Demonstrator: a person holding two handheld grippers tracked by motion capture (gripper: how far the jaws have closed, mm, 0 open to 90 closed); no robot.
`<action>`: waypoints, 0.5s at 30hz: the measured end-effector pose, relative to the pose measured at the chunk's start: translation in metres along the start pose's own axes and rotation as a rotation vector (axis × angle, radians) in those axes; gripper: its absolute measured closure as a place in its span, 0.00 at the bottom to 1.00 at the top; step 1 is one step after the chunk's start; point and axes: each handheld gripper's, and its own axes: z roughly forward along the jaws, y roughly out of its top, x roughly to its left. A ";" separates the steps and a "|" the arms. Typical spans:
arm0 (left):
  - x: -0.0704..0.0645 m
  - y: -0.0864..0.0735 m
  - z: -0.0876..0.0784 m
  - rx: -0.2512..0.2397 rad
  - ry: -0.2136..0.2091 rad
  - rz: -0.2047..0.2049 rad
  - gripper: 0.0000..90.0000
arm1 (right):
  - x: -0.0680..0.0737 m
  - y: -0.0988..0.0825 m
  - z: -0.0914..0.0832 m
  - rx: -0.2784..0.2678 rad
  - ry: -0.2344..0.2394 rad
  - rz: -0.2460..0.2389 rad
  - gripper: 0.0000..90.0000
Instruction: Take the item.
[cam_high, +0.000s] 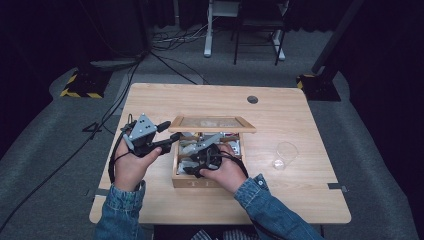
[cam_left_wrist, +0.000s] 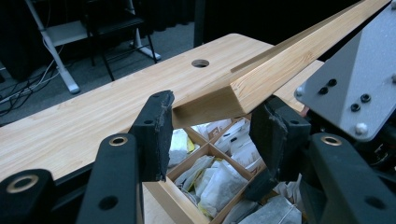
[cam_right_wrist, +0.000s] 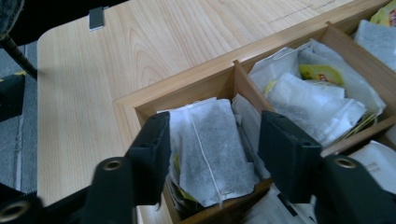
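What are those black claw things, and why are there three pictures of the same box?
A person in denim sleeves holds a hand tool with two black jaws in each hand. One picture looks down from above the wooden table; the other two come from little cameras riding on each tool.

The left gripper pinches a corner of the lid of the wooden box, holding it up. Inside are compartments full of tea bags.

The right gripper reaches into a corner compartment, its jaws on either side of a white tea bag. I cannot tell whether they squeeze it yet.

A clear plastic cup lies on the table to the right.
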 end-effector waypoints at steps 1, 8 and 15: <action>0.000 0.000 0.000 0.000 -0.001 -0.001 0.55 | 0.000 0.000 0.001 0.003 0.002 -0.004 0.53; 0.000 0.000 0.000 0.002 -0.004 -0.003 0.55 | 0.003 -0.001 0.001 0.027 0.006 -0.010 0.76; 0.000 0.000 0.000 0.001 -0.003 -0.002 0.55 | 0.006 0.001 -0.006 0.015 -0.013 -0.035 0.90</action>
